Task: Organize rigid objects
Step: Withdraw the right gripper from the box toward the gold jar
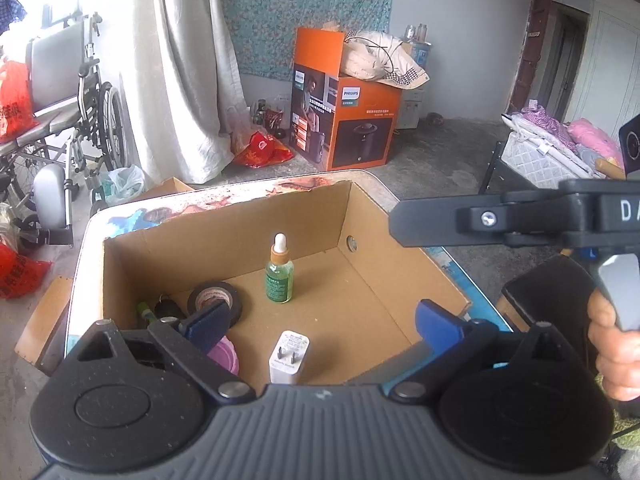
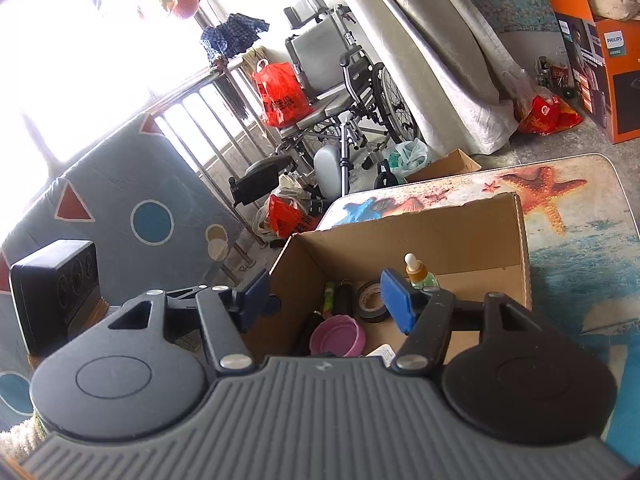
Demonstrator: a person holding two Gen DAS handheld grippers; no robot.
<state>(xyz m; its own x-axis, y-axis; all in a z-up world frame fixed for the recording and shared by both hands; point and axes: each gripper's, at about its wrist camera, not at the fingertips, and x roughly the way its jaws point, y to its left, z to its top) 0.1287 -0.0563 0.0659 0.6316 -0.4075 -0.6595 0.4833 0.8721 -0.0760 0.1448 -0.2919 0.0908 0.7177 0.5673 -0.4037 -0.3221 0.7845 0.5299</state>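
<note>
An open cardboard box (image 1: 256, 240) sits on a table (image 2: 580, 240) printed with starfish and sea. Inside the box, a green dropper bottle (image 1: 279, 270) with a white bulb stands upright near the middle of the floor. Toward the box's left wall lies a roll of black tape (image 1: 214, 300), with a slim green pen-like item (image 2: 329, 294) and a dark cylinder (image 2: 343, 299) beside it. Nearer the box's front wall sit a pink lid (image 2: 338, 336) and a white plug adapter (image 1: 289, 356) lying with its 2 prongs up.

The left gripper (image 1: 324, 324) hangs over the front of the box, its jaws spread wide with nothing between them; 1 blue pad overlaps the tape roll in view. The right gripper (image 2: 326, 298), held in a hand (image 1: 612, 352), hovers at the box's front left corner, its jaws also apart and empty.

Beyond the box, an orange Philips carton (image 1: 344, 116) piled with bedding stands on the floor by a pale curtain (image 1: 180, 60). Left of the box are a wheelchair (image 2: 340, 80) carrying a red bag (image 2: 280, 96), more red bags on the floor and a railing (image 2: 208, 120). Right of the box is a cot (image 1: 552, 148) heaped with cloth.
</note>
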